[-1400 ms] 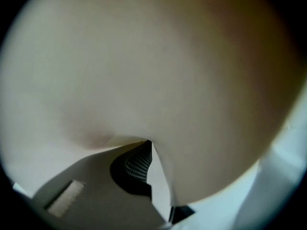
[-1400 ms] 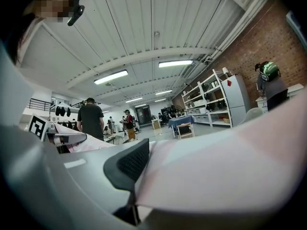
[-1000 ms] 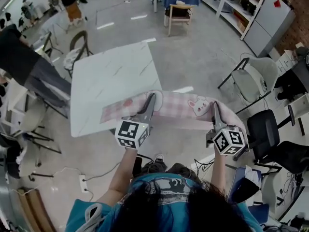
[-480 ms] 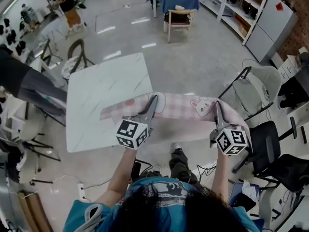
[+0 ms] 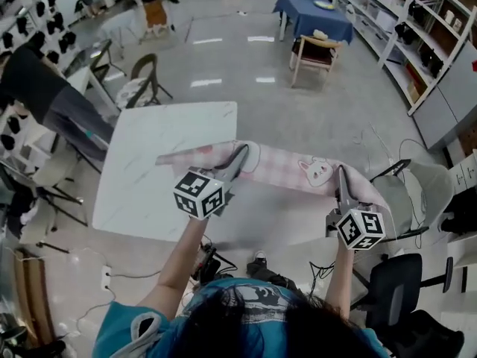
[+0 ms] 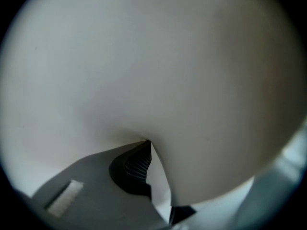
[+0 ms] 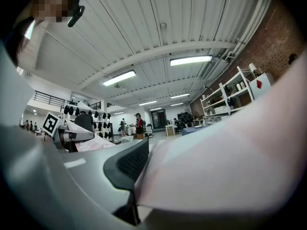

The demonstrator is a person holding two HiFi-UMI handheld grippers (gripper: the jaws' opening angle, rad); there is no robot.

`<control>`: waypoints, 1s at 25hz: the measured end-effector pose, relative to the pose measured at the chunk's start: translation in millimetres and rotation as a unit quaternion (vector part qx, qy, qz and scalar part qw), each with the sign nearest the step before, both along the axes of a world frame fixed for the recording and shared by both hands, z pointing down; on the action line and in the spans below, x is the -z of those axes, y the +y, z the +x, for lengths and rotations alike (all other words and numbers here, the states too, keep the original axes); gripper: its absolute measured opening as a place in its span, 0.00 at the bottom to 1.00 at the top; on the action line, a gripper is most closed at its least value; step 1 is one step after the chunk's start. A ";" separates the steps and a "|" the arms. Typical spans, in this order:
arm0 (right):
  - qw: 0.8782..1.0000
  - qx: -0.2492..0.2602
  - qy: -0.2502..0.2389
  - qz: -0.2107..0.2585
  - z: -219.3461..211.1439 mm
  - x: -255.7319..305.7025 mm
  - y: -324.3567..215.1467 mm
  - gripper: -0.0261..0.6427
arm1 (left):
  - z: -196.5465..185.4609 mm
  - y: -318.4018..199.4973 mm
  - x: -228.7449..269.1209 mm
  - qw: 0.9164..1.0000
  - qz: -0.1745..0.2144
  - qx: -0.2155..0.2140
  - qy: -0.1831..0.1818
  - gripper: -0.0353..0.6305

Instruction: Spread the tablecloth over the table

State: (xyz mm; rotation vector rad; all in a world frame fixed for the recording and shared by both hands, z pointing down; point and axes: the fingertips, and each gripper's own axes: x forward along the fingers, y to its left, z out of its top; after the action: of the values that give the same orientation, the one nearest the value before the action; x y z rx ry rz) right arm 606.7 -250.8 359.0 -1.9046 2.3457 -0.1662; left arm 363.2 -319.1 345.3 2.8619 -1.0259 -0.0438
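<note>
Across a wide workshop hall, pale grey floor (image 5: 298,118) runs back to white shelving (image 5: 417,43) along the right wall, and the right gripper view shows a ribbed white ceiling with strip lights overhead. Left of centre stands a white marbled tabletop (image 5: 160,162), square, bare over most of its surface. At the far end a blue-covered table (image 5: 313,17) has a wooden chair (image 5: 313,54) in front of it, a folding chair (image 5: 141,80) stands beyond the tabletop, and a person in a dark top (image 5: 37,88) leans in at the left. Dark office chairs (image 5: 402,289) crowd the near right corner, and cables (image 5: 119,274) trail on the floor near the person's feet. Stretched level between both grippers is the pink checked tablecloth (image 5: 287,166): its left part reaches over the near right portion of the tabletop, though contact with that surface cannot be told, and the rest spans the air past the tabletop's right edge. Pinching the near hem, the left gripper (image 5: 242,153) is clenched on the cloth, whose pale underside fills its own view (image 6: 168,71). Further right, the right gripper (image 5: 343,174) likewise clamps the hem, cloth against its ribbed pad (image 7: 129,164). A bunny print (image 5: 317,172) shows on the cloth near the right gripper
</note>
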 end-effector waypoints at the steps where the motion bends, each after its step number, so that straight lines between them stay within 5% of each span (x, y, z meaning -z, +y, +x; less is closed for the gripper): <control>1: 1.000 0.011 0.001 0.006 3.1 4.8 -13.5 0.14 | 1.8 -9.8 4.1 1.000 0.000 0.007 0.005 0.17; 16: 0.988 0.091 -0.011 0.124 -11.0 132.1 -159.3 0.14 | -21.0 -131.7 132.3 0.996 0.049 0.043 0.068 0.17; 21: 0.981 0.108 -0.022 0.161 -8.9 119.4 -176.3 0.14 | -18.5 -142.2 124.8 0.993 0.094 0.047 0.051 0.17; 25: 0.978 0.117 -0.031 0.170 -38.2 154.7 -213.0 0.14 | -46.3 -177.1 164.1 0.990 0.128 0.049 0.030 0.17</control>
State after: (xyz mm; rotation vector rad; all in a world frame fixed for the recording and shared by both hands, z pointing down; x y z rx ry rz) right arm 568.5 -463.8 204.2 -1.4482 2.3657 0.1444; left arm 316.9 -496.3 181.2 3.0086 -1.2319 -0.2887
